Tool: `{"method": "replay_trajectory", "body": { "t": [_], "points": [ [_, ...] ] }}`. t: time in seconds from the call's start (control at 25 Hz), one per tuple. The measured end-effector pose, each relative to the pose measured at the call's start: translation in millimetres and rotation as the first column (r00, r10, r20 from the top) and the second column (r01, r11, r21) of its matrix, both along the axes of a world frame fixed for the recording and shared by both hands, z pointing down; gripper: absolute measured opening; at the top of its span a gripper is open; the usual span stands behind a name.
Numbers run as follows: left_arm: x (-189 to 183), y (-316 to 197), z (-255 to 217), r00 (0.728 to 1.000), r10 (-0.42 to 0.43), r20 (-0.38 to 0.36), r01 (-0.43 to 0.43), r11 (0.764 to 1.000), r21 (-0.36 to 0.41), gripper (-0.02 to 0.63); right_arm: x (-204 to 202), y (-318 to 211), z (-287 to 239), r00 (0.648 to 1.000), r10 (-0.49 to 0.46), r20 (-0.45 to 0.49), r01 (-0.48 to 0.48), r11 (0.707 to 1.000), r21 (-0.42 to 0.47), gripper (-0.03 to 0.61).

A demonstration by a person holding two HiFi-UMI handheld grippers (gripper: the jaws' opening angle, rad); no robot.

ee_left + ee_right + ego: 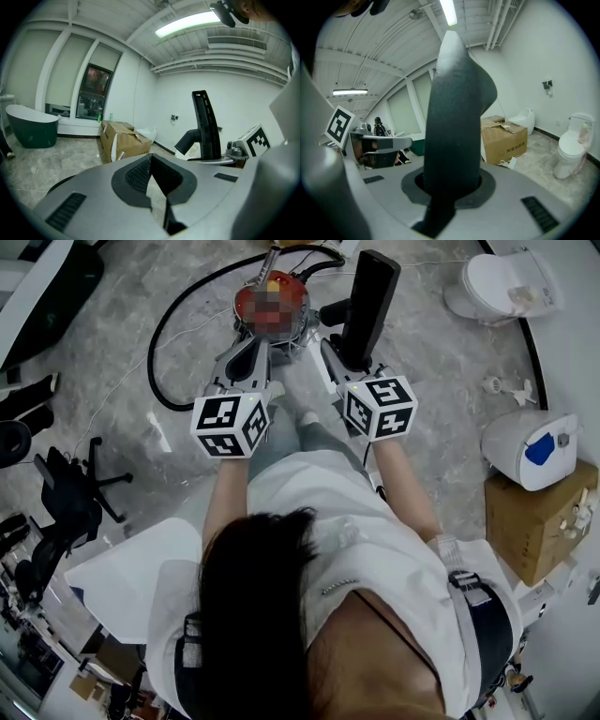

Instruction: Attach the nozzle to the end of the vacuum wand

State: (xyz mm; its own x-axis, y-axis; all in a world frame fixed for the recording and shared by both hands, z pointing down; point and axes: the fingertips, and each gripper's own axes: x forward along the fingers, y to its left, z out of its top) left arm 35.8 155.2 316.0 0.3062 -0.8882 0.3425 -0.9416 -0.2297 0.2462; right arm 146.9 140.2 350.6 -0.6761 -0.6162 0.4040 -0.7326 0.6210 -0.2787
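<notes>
**Right tool has the nozzle, left one is empty**

So the right tool (450, 187) is clamped on the black nozzle (454, 117). The jaws are squeezed onto its lower part, and the rest sticks up tall, filling the middle of the right gripper view. From the head view, the nozzle sits up off the floor (141, 324), in front of the person and just right of center. In the left gripper view it stands pretty much upright, with a short angled neck poking out to the side.

The left tool (151, 180) has its jaws pressed together with nothing between them. It's held beside the right tool, close but not touching.

Down on the marble floor past both tools is a red vacuum canister (246, 301), with a black hose (159, 362) looping off to the left. There's a toilet (502, 287) at the upper right and a cardboard box (534, 521) on the right.
</notes>
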Motion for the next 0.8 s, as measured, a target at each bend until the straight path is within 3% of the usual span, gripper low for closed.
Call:
{"method": "replay_trajectory", "body": {
  "t": [0.28, 0.8],
  "points": [
    [-11, -11, 3, 1.000, -0.018, 0.017, 0.017, 1.000, 0.025, 0.000, -7, -12, 4, 1.000, 0.023, 0.017, -0.023, 1.000, -0.001, 0.071],
    [-42, -66, 25, 1.000, 0.013, 0.011, -0.013, 1.000, -0.009, 0.000, -37, -65, 14, 0.999, 0.044, -0.021, -0.045, 0.999, -0.010, 0.071]
  ]
}}
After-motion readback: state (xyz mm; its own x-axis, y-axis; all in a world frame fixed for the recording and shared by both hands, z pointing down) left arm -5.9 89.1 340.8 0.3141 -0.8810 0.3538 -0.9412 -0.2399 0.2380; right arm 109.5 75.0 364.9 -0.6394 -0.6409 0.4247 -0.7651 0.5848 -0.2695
